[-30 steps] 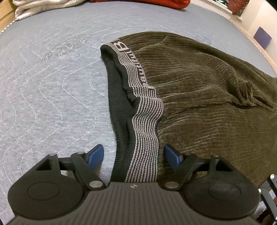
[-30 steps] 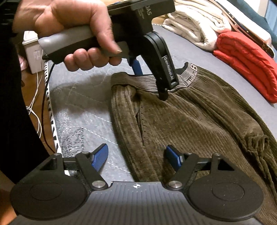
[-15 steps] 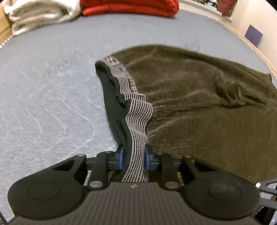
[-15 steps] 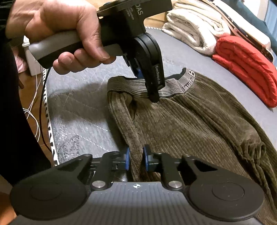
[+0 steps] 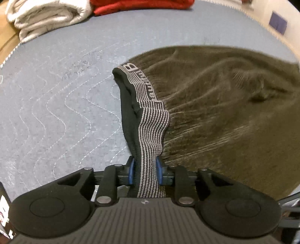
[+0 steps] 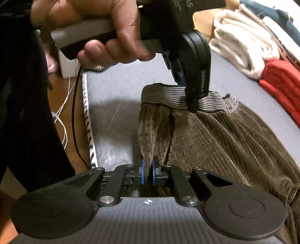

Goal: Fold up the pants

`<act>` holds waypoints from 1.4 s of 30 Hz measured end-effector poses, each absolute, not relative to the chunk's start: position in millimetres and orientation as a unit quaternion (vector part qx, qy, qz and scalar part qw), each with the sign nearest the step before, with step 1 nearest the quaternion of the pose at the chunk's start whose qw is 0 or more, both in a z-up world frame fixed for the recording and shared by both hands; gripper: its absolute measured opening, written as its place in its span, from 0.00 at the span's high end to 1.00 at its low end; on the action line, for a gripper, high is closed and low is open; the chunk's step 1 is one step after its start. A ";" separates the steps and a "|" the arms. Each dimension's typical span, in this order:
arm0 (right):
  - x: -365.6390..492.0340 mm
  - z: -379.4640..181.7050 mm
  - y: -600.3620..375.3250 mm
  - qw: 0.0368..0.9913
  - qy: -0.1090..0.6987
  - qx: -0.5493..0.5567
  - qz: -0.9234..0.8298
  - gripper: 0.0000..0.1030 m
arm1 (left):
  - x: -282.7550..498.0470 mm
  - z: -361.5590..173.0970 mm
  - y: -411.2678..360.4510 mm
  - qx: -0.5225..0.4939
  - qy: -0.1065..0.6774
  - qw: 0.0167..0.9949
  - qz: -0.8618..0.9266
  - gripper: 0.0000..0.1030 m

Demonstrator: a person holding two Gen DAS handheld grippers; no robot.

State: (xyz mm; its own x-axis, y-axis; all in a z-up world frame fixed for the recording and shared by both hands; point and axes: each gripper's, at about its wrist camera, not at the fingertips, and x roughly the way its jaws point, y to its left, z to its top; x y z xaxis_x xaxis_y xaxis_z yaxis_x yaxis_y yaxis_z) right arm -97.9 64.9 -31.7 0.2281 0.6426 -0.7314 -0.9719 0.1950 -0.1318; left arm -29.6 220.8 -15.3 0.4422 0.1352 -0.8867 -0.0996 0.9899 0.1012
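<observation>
Your right gripper (image 6: 148, 173) closing, pads pinching near side edge of pants (image 6: 215, 142). Your left gripper (image 5: 144, 171) clamps striped waistband (image 5: 152, 131), jaws easing open, band lifted. Pants spread right across grey quilted bed (image 5: 56, 97). Far: folded white (image 5: 46, 16), red laundry (image 5: 142, 5).

Grey quilted bed (image 5: 56, 105) with wavy stitching; folded white blankets (image 5: 46, 16) and red bedding (image 5: 142, 5) at its far end; wooden floor (image 6: 61, 105) with white cables (image 6: 63, 112) alongside.

pants (image 5: 234, 116) far edge blurred, legs cut off
</observation>
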 end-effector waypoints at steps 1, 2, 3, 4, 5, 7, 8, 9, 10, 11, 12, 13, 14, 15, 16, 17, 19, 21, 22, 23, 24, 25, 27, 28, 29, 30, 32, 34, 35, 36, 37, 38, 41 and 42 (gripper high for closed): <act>-96.3 -29.3 62.9 0.723 0.277 -0.296 0.559 0.87 | -27.6 -14.6 216.3 0.039 0.520 0.850 0.079 0.51; -94.2 -24.8 59.9 0.724 0.280 -0.289 0.560 0.87 | -26.4 -11.1 211.3 0.063 0.508 0.854 0.094 0.45; -92.8 -20.4 56.4 0.727 0.280 -0.280 0.561 0.86 | -26.7 -6.6 207.6 0.082 0.493 0.860 0.105 0.38; -91.3 -14.7 51.3 0.729 0.281 -0.265 0.565 0.81 | -26.7 -0.9 203.2 0.099 0.474 0.868 0.113 0.38; -88.1 -7.9 46.2 0.732 0.283 -0.246 0.569 0.79 | -26.6 6.0 199.4 0.111 0.452 0.878 0.116 0.38; -78.8 3.9 34.4 0.743 0.286 -0.211 0.567 0.71 | -25.0 17.2 197.3 0.095 0.421 0.897 0.099 0.38; -73.3 7.9 27.5 0.751 0.288 -0.194 0.561 0.69 | -25.2 24.5 197.7 0.061 0.403 0.910 0.072 0.38; -66.7 10.3 20.2 0.759 0.292 -0.180 0.553 0.67 | -25.1 29.6 201.0 0.035 0.396 0.916 0.052 0.38; -59.5 11.3 15.3 0.768 0.297 -0.166 0.542 0.64 | -23.2 31.4 201.4 0.007 0.394 0.919 0.028 0.38; -51.9 10.6 9.6 0.779 0.304 -0.152 0.526 0.63 | -20.7 30.8 202.1 -0.005 0.398 0.917 0.013 0.38; -45.4 7.7 4.2 0.787 0.314 -0.143 0.511 0.61 | -17.2 26.8 201.2 -0.010 0.407 0.914 0.003 0.38; -37.1 2.1 -0.6 0.795 0.328 -0.138 0.492 0.59 | -13.6 20.7 200.7 -0.009 0.424 0.906 -0.004 0.38; -32.7 -5.1 -1.9 0.798 0.342 -0.141 0.476 0.59 | -4.8 7.9 200.9 -0.004 0.457 0.889 -0.007 0.38; -27.9 -14.2 -3.0 0.798 0.360 -0.152 0.458 0.59 | 2.8 -5.8 201.4 0.003 0.488 0.873 0.003 0.38; -23.3 -26.8 -3.5 0.794 0.384 -0.172 0.438 0.59 | 11.2 -24.2 205.4 0.017 0.525 0.850 0.025 0.41; -20.9 -36.4 -3.2 0.790 0.401 -0.191 0.424 0.59 | 14.9 -33.0 206.4 0.028 0.535 0.844 0.033 0.41; -22.7 -43.3 -6.7 0.791 0.399 -0.205 0.415 0.59 | 19.0 -29.8 202.1 0.048 0.525 0.849 0.033 0.41; -26.0 -36.0 -10.0 0.793 0.393 -0.202 0.420 0.58 | 17.1 -20.1 200.0 0.044 0.504 0.862 0.042 0.41; -28.1 -32.6 -13.7 0.796 0.385 -0.199 0.424 0.56 | 16.6 -15.4 199.6 0.037 0.492 0.869 0.036 0.41; -30.4 -30.5 -16.0 0.798 0.379 -0.197 0.425 0.54 | 16.3 -12.0 200.2 0.025 0.480 0.876 0.027 0.40; -31.7 -31.5 -17.1 0.798 0.379 -0.198 0.424 0.52 | 18.6 -13.3 201.5 0.012 0.478 0.878 0.022 0.38; -30.9 -35.4 -18.0 0.796 0.386 -0.203 0.420 0.51 | 21.2 -21.1 204.8 0.006 0.491 0.871 0.025 0.38; -30.7 -43.6 -17.2 0.791 0.400 -0.215 0.410 0.51 | 24.8 -35.5 204.1 0.026 0.513 0.857 0.035 0.39; -31.7 -44.4 -18.5 0.792 0.398 -0.212 0.411 0.50 | 25.1 -35.4 201.2 0.037 0.513 0.857 0.036 0.38; -32.2 -42.4 -19.6 0.793 0.398 -0.210 0.410 0.50 | 25.6 -31.7 199.8 0.034 0.510 0.859 0.042 0.38; -31.7 -38.5 -20.2 0.795 0.396 -0.209 0.409 0.50 | 25.5 -27.6 198.7 0.024 0.505 0.862 0.045 0.38; -31.8 -24.9 -25.2 0.807 0.379 -0.198 0.407 0.50 | 22.9 -16.6 199.1 0.006 0.484 0.874 0.040 0.38; -26.6 -4.7 -38.8 0.823 0.363 -0.173 0.401 0.49 | 20.0 -7.2 197.2 -0.002 0.459 0.887 0.044 0.36; -24.7 8.4 -45.6 0.833 0.351 -0.163 0.395 0.49 | 20.7 -2.3 197.5 -0.009 0.447 0.893 0.048 0.34; -19.7 21.4 -52.0 0.844 0.337 -0.155 0.388 0.48 | 21.5 1.4 197.9 -0.018 0.438 0.898 0.050 0.31; -15.2 39.4 -60.4 0.857 0.320 -0.143 0.377 0.45 | 22.9 5.3 197.6 -0.027 0.427 0.902 0.051 0.30; -11.2 53.1 -68.7 0.867 0.307 -0.130 0.370 0.42 | 22.2 8.6 195.2 -0.031 0.418 0.906 0.052 0.29; 0.0 99.1 -96.4 0.900 0.254 -0.097 0.342 0.31 | 29.6 17.5 177.4 -0.016 0.380 0.923 0.050 0.17; 3.4 110.4 -106.0 0.908 0.238 -0.089 0.332 0.28 | 25.9 20.6 170.3 -0.006 0.371 0.927 0.045 0.17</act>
State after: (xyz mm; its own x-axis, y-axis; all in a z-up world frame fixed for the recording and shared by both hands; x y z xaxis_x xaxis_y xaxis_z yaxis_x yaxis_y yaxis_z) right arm 3.4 -106.0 110.4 0.6667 0.5607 -0.4911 -0.6457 0.7636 -0.0048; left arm 25.9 170.3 20.6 0.7205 0.0785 -0.6890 -0.0879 0.9959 0.0215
